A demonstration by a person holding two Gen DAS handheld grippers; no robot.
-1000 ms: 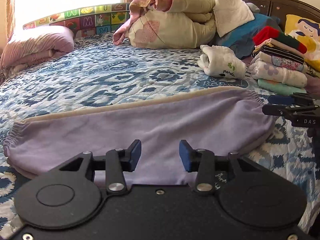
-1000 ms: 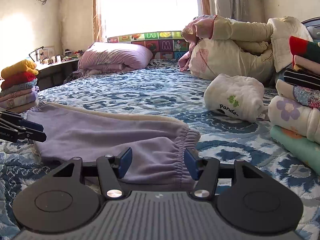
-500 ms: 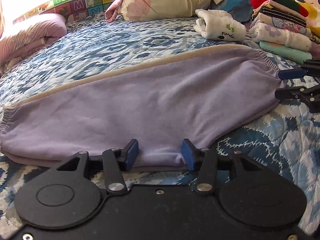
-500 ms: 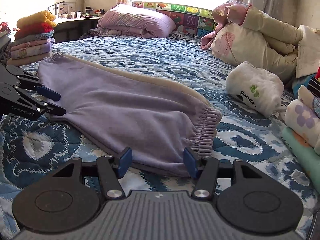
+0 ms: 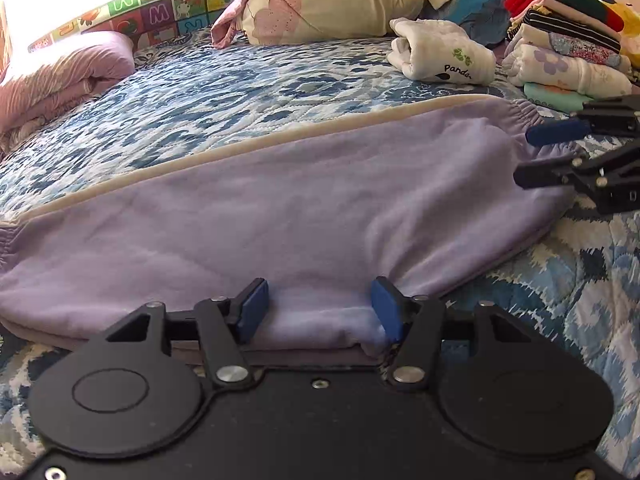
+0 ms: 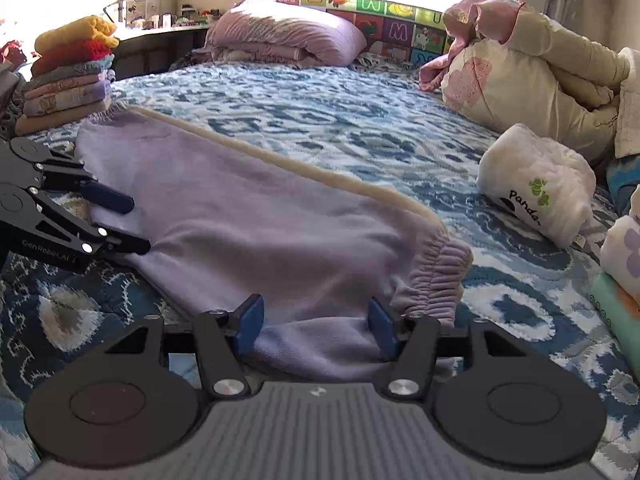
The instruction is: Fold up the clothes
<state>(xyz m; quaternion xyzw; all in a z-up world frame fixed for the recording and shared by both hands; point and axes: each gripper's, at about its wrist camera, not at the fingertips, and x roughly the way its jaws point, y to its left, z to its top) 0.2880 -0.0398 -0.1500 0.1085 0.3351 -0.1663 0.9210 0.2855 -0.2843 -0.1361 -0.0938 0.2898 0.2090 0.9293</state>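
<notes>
Lilac trousers [image 5: 304, 208], folded lengthwise with a cream stripe along the far side, lie flat on the blue patterned bedspread [image 5: 224, 92], close to its near edge. Left gripper [image 5: 319, 309]: jaws opening, both blue pads astride the trousers' near folded edge, cloth between them but not pinched. Right gripper [image 6: 312, 328]: jaws parted (unclenched), set over the near hem just beside the gathered elastic cuff [image 6: 436, 276], fabric lying between the pads without being squeezed. Each gripper appears at the margin of the other's view. Toward the bedspread's far right lie a rolled white garment printed "panda" [image 5: 440, 58] and a stack of folded clothes [image 5: 568, 52]; a second folded stack [image 6: 68, 72] stands at the left edge.
</notes>
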